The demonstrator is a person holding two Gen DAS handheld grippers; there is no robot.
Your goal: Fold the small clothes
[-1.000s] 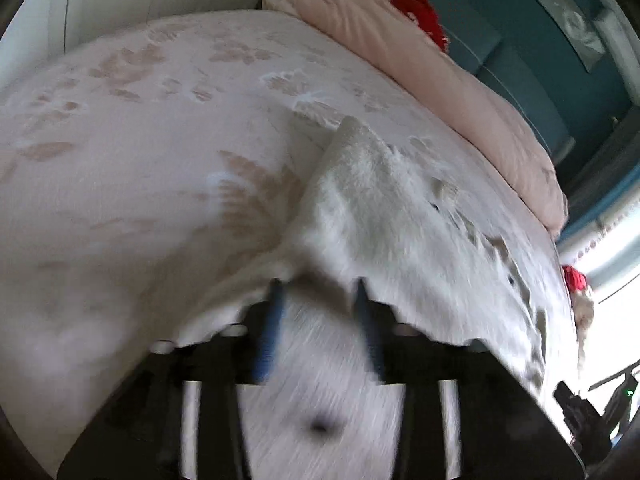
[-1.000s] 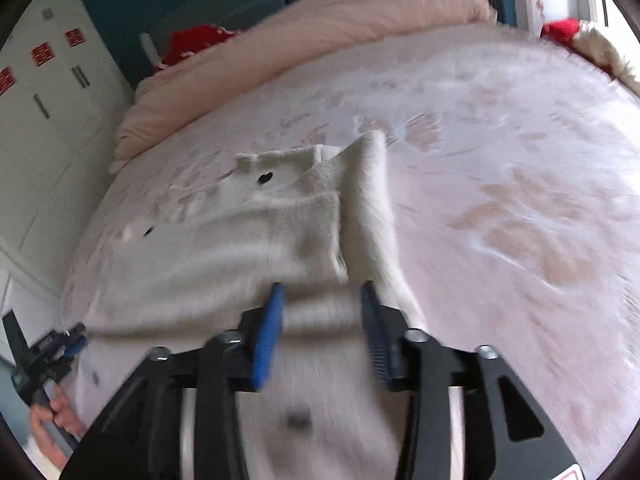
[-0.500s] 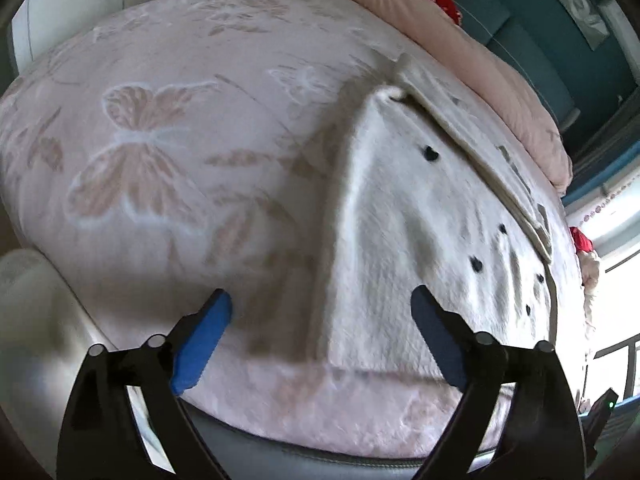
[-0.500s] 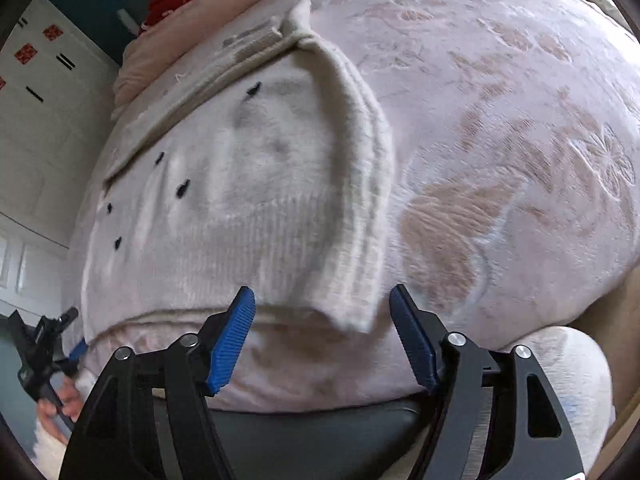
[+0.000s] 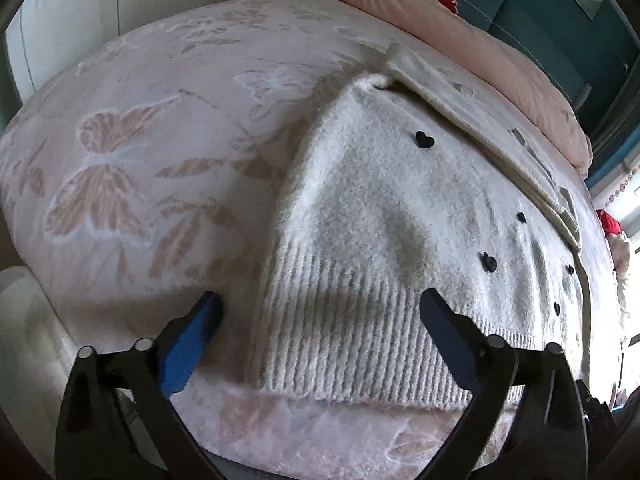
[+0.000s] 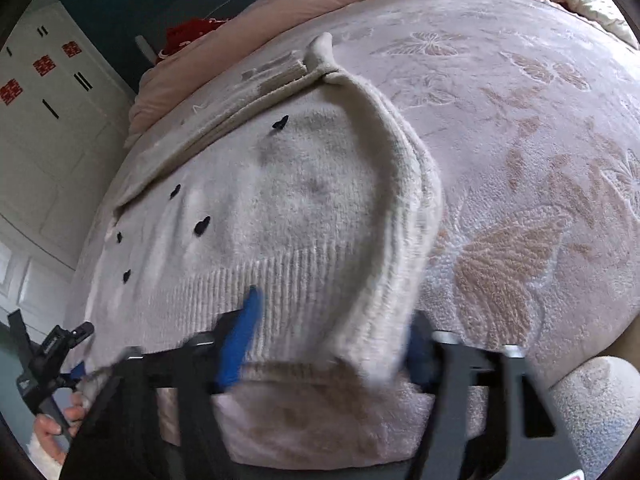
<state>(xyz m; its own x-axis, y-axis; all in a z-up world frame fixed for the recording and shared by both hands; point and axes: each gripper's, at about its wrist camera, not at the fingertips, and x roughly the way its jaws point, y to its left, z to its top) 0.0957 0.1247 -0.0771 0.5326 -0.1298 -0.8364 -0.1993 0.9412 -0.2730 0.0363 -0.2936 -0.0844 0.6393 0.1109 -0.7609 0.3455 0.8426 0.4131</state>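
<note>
On the bed [image 5: 120,184] lay the fuzzy sweater [image 5: 384,216], soft, light and floppy; its ribbed hem looked the surest hold. Left gripper [image 5: 320,316] gaped empty; right gripper [image 6: 332,344] straddled the hem, unclosed.

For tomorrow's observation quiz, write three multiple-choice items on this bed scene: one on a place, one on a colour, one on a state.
1. Where does the sweater lie?
A. on the blanket
B. on the floor
C. in a basket

2. What colour are its hearts?
A. red
B. black
C. green

3. How stand the left gripper's jaws?
A. shut on the hem
B. wide open
C. shut on the blanket

Key:
1 A, the knit rests flat on the butterfly blanket.
2 B, each heart is black on cream.
3 B, the left gripper shows a wide gap with the hem lying untouched between the jaws.
</note>
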